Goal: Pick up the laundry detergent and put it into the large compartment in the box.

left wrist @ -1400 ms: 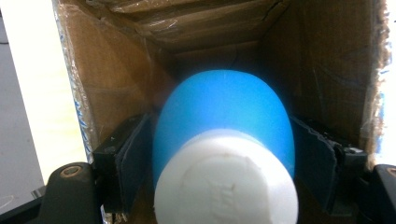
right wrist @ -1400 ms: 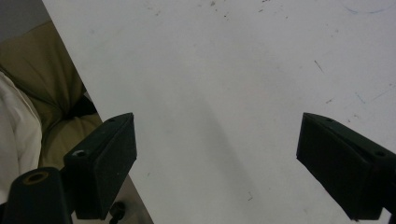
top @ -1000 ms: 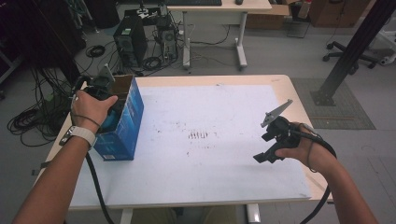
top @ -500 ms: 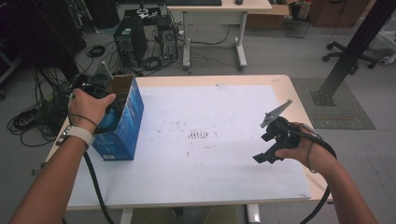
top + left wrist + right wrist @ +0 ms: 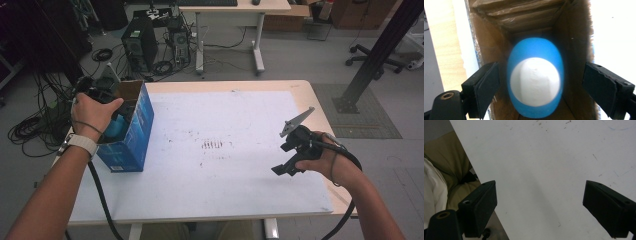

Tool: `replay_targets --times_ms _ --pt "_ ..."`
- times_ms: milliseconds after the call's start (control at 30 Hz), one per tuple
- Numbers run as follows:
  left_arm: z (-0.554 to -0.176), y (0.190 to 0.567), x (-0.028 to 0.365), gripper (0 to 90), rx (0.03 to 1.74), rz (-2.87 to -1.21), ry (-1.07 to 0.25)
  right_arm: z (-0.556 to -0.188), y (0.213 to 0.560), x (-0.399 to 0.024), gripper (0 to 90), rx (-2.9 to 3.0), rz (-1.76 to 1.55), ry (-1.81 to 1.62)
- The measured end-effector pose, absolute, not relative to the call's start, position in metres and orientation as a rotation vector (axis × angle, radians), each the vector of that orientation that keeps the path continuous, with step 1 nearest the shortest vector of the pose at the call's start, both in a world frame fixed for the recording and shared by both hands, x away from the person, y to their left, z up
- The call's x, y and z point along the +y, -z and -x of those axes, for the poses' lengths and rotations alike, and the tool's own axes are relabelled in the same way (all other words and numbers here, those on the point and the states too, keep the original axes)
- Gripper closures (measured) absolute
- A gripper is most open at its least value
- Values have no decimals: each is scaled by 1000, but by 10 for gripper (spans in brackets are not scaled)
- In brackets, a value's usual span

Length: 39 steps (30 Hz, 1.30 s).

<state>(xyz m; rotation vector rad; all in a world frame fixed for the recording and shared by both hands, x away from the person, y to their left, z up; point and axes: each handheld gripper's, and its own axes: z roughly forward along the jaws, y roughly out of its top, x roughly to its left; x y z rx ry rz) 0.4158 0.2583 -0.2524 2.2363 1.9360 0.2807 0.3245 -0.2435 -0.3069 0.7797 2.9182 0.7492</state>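
Note:
A blue cardboard box (image 5: 131, 141) stands open-topped at the table's left edge. My left gripper (image 5: 116, 120) points down into it. In the left gripper view, a blue egg-shaped object with a white end (image 5: 535, 81) lies blurred inside the brown box interior (image 5: 574, 47), between the jaws. The jaws have just been opening, and the pads (image 5: 487, 87) stand clear of the object on both sides. My right gripper (image 5: 283, 158) hovers open over the white table top (image 5: 554, 157) near the right front, with nothing between its pads (image 5: 605, 206).
The white table (image 5: 225, 120) has faint scuff marks (image 5: 212, 145) at its middle. Its front edge runs close under the right gripper, with the person's lap (image 5: 451, 167) beyond it. Cables and computer towers (image 5: 140, 47) sit on the floor behind the box.
The left hand has shifted slightly over the box. The right hand has kept still.

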Motion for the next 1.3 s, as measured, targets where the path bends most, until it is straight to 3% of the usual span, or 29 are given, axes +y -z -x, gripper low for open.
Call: replay_targets --times_ms 833,1300 --pt "-409 203 238 123 1769 -2304 -333 -322 301 -246 123 2908 -784 -753" --pt "-408 177 221 125 1664 -2381 -281 -324 300 -246 123 2909 -783 -749"
